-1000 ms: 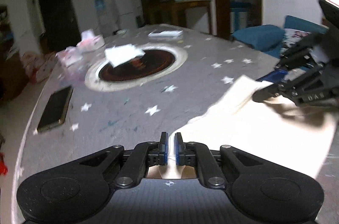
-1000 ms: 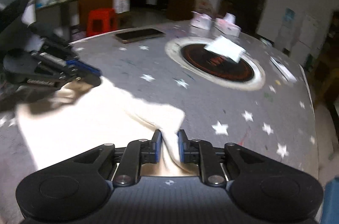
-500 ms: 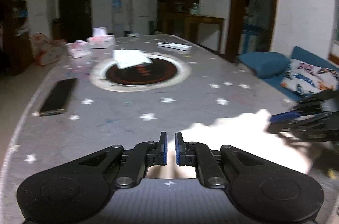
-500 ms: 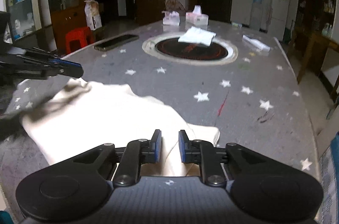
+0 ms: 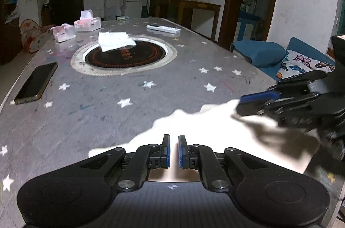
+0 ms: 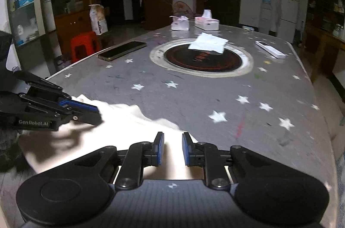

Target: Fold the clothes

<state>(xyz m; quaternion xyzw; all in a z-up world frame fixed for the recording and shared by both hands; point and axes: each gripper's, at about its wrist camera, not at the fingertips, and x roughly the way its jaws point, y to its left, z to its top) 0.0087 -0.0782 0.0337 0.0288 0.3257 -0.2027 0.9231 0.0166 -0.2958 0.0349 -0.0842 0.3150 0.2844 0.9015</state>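
A cream garment (image 5: 207, 126) lies folded on the near end of the grey star-patterned table (image 5: 129, 85); it also shows in the right wrist view (image 6: 120, 126). My left gripper (image 5: 174, 151) has its jaws nearly closed over the cloth's near edge. Whether it still pinches the cloth is unclear. It shows from the side in the right wrist view (image 6: 94, 111). My right gripper (image 6: 172, 149) has its jaws parted a little above the cloth, holding nothing. It appears in the left wrist view (image 5: 239, 105) at the cloth's far right corner.
A round dark hotplate (image 5: 126, 54) with a white cloth (image 5: 115, 40) on it sits mid-table. A phone (image 5: 35, 82) lies at the left edge. Two tissue boxes (image 5: 86, 23) and a white remote (image 5: 162, 28) are at the far end. A blue sofa (image 5: 280, 55) stands right.
Both grippers carried the cloth's edge toward the near end and lowered it, leaving the garment folded. My right jaws have opened and let the cloth go.
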